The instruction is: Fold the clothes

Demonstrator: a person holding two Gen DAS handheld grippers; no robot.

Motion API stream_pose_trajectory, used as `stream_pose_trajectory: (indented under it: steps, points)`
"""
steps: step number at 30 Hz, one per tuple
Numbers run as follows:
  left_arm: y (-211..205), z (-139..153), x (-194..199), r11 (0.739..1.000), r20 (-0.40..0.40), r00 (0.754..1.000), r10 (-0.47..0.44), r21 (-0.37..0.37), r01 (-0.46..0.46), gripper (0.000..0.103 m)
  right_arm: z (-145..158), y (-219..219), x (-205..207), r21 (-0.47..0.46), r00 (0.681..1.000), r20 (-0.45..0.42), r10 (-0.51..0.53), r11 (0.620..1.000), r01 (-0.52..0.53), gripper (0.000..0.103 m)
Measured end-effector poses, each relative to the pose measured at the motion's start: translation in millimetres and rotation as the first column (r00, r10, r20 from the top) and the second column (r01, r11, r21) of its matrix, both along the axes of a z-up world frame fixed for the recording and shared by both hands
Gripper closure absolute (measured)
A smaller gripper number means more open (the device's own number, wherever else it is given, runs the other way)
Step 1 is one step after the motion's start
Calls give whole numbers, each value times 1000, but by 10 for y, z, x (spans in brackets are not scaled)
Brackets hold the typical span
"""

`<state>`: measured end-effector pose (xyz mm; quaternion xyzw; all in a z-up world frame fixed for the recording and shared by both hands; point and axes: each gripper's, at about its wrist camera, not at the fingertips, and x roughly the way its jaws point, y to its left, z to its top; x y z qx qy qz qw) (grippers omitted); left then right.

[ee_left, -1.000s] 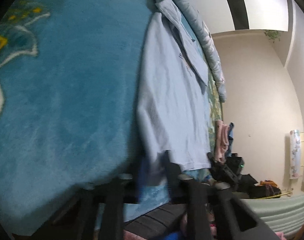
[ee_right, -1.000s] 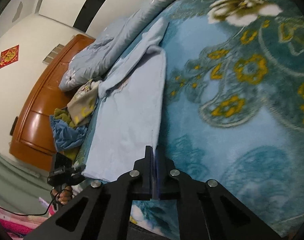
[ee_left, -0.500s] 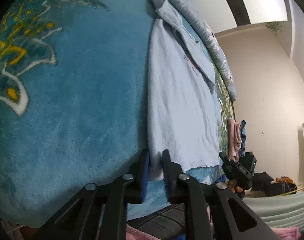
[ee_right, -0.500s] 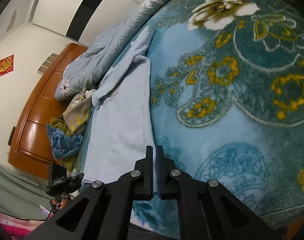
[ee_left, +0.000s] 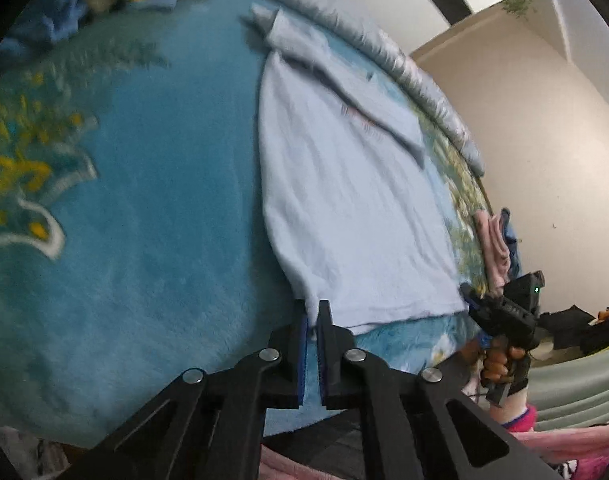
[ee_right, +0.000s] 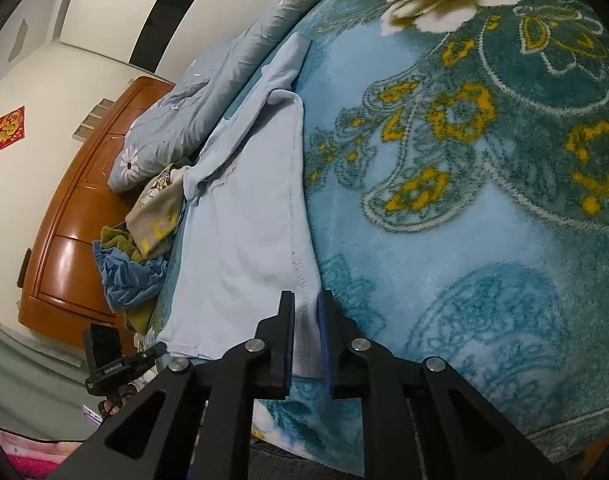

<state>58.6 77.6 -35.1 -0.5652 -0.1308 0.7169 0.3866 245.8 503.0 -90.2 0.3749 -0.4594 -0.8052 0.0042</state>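
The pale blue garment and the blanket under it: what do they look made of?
Pale blue garment: looks like soft matte knit, perhaps cotton; limp, with a stitched seam along its edge. Blanket: plush fleece, probably synthetic; fuzzy pile, printed flowers.

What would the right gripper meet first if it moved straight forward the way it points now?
Probably the pale blue cotton shirt: its near hem corner already lies between the opening right gripper, over the teal floral fleece blanket. Depth is uncertain.

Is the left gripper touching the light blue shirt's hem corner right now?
Touching. The left wrist view shows the left gripper shut on the light blue shirt, its corner pinched between the pads.
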Motion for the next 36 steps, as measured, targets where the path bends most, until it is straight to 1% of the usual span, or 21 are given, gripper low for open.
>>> stream_pose_trajectory:
  steps: [3, 5, 7, 8, 9, 10, 12, 13, 14, 16, 17, 19, 22, 25, 28, 31, 32, 33, 34, 35, 36]
  points:
    - [-47, 199, 31, 1000, -90, 996, -4, -2, 4, 99, -13, -10, 12, -6, 1000, 0, -2, 1000, 2, 91]
    - [-23, 264, 66, 999, -119, 992, -31, -20, 29, 99, -18, -21, 12, -8, 1000, 0, -3, 1000, 3, 91]
    - [15, 193, 68, 997, -108, 993, -46, -68, 38, 99, -21, -27, 14, -10, 1000, -1, -5, 1000, 5, 91]
    - [10, 114, 54, 995, -82, 995, -47, -89, 40, 99, -23, -28, 17, -11, 1000, -1, -6, 1000, 6, 91]
    - [-6, 41, 38, 995, -55, 998, -36, -94, 30, 98, -24, -32, 18, -11, 1000, -1, -6, 1000, 6, 91]
    - [-33, -16, 20, 997, -24, 1000, -17, -80, 15, 98, -25, -35, 25, -11, 1000, 0, -5, 1000, 5, 91]
    - [-89, -32, -7, 999, 3, 1000, 3, -53, -3, 93, -20, -39, 29, -8, 1000, 3, -3, 1000, 3, 91]
    - [-117, -40, -21, 999, 17, 1000, 13, -40, -12, 84, -17, -38, 31, -7, 1000, 4, -1, 1000, 1, 90]
    - [-145, -47, -35, 999, 30, 999, 22, -27, -22, 70, -15, -34, 33, -7, 1000, 4, 0, 1000, 0, 89]
    - [-164, -32, -73, 999, 23, 999, 47, -28, -47, 58, -12, -29, 31, -14, 1000, 1, 0, 1000, 0, 80]
    - [-164, -31, -94, 998, 22, 998, 58, -23, -57, 57, -11, -24, 37, -19, 1000, -4, 0, 1000, 0, 79]
    - [-143, -75, -133, 998, 48, 997, 62, 5, -62, 54, -1, -27, 45, -13, 1000, -2, -1, 1000, 1, 76]
    - [-63, -190, -195, 998, 86, 995, 55, 5, -56, 52, 9, -38, 34, -10, 1000, 5, -1, 1000, 1, 73]
    - [6, -195, -206, 998, 87, 995, 44, 33, -47, 46, 21, -95, -34, 2, 1000, 20, 16, 1000, -16, 71]
    - [27, -192, -202, 998, 92, 995, 38, 42, -42, 46, 21, -186, -106, -6, 999, 9, 52, 999, -52, 69]
    - [47, -195, -174, 998, 99, 995, 16, 57, -21, 48, 20, -263, -137, -4, 998, 5, 64, 998, -64, 69]
    - [50, -200, -164, 998, 105, 994, 8, 64, -15, 48, 26, -257, -124, -8, 998, 1, 57, 998, -57, 71]
    - [51, -200, -158, 998, 105, 994, 7, 66, -14, 48, 32, -240, -99, -12, 999, -4, 43, 999, -43, 77]
    - [41, -198, -159, 998, 102, 995, 6, 68, -13, 53, 36, -223, -74, -10, 1000, -5, 30, 999, -30, 88]
    - [42, -207, -161, 998, 104, 995, 5, 65, -12, 65, 32, -197, -48, -9, 1000, 0, 20, 1000, -20, 93]
    - [42, -215, -163, 998, 107, 994, 3, 63, -10, 71, 21, -180, -33, -13, 1000, 9, 15, 1000, -15, 95]
